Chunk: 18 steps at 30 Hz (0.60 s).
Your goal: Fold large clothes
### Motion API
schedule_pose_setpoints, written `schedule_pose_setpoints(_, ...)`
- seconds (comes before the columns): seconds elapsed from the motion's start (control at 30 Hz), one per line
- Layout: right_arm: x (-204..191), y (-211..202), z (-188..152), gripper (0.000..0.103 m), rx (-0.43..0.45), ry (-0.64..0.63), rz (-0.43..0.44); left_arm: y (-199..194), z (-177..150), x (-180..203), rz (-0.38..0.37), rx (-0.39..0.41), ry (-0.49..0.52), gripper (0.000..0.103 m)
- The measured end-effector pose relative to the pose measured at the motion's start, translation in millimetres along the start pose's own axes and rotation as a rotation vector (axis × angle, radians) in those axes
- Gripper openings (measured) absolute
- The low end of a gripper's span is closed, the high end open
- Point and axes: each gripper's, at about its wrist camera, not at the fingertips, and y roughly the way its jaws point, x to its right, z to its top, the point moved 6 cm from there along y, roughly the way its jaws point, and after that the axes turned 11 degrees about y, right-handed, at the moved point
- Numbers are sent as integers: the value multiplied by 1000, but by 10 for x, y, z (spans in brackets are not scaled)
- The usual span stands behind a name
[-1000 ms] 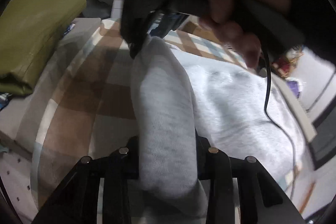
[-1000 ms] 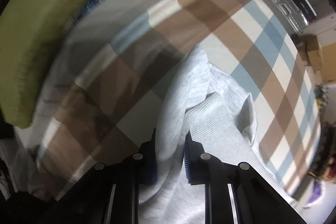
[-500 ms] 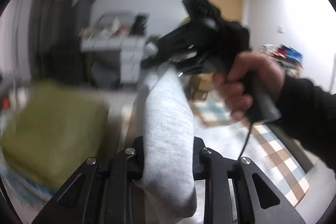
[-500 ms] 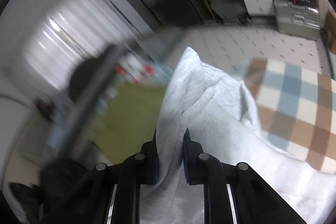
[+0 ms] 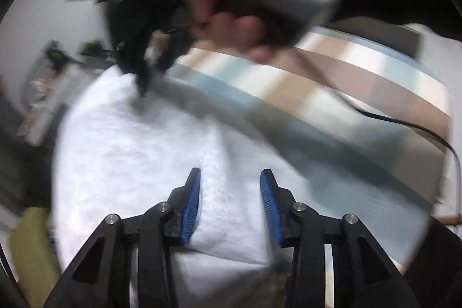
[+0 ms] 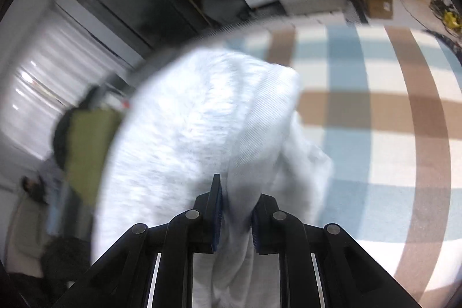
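My left claw point(image 5: 229, 204) has just been opening: its pads now stand apart around the sweater point(image 5: 138, 152), letting go. My right claw point(image 6: 235, 214) stays clamped on the cloth, so this fold over the checked rug point(image 6: 361, 117) looks nearly laid.

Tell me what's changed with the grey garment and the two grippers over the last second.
The left gripper has just been opening: its pads now stand apart from the grey garment, which still lies between them, where before they clamped a fold. Both hands swung the garment across the checked blanket. The right gripper stays shut on its fold, unchanged.
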Motion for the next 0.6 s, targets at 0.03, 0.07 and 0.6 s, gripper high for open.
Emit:
schedule_pose_setpoints(0.03, 12, 61, -48, 16, -15, -11, -16, -76, -19, 50, -48, 10, 3, 46)
schedule_pose_setpoints(0.07, 9, 102, -66, 17, -19, -20, -22, -184, 21, 90, -65, 24, 4, 53)
schedule_pose_setpoints(0.6, -406, -545, -11, 28, 76, -200, -237, -220, -514, -671, -309, 109, -328, 90)
